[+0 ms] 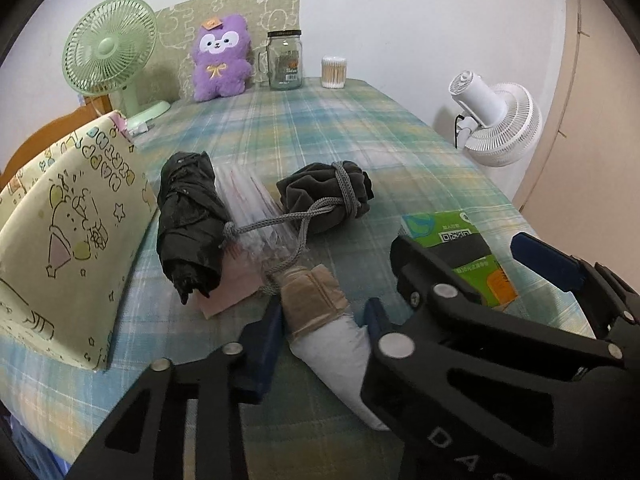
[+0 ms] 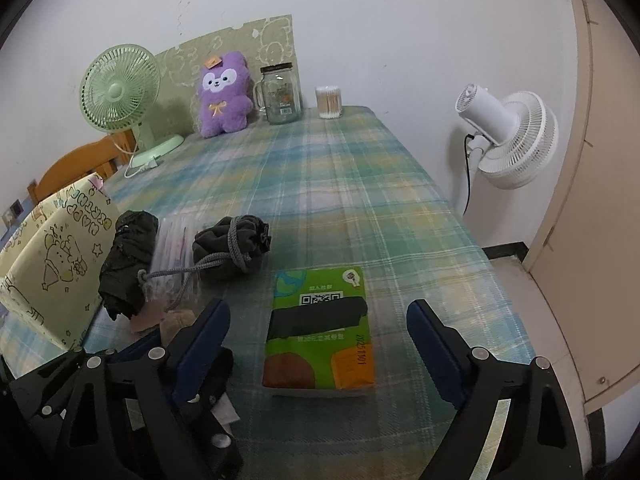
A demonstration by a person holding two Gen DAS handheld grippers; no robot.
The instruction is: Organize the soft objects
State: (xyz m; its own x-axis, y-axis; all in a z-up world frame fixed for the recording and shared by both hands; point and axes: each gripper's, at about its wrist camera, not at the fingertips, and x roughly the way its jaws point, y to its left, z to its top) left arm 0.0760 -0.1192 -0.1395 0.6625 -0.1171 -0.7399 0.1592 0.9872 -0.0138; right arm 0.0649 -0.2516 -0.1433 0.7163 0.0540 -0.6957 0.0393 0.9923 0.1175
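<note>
My left gripper (image 1: 320,320) is shut on a rolled grey and beige soft item (image 1: 324,320) lying on the plaid cloth. My right gripper (image 2: 320,320) is open, its fingers either side of a green tissue pack (image 2: 320,328); it also shows in the left wrist view (image 1: 520,260). A folded black umbrella (image 1: 188,220), a clear plastic packet (image 1: 256,216) and a dark drawstring pouch (image 1: 328,196) lie ahead. A yellow patterned gift bag (image 1: 60,248) stands at the left.
At the back of the table (image 2: 340,184) stand a green fan (image 2: 120,100), a purple plush toy (image 2: 224,96), a glass jar (image 2: 280,96) and a cotton-swab tub (image 2: 329,102). A white fan (image 2: 508,136) stands off the right edge.
</note>
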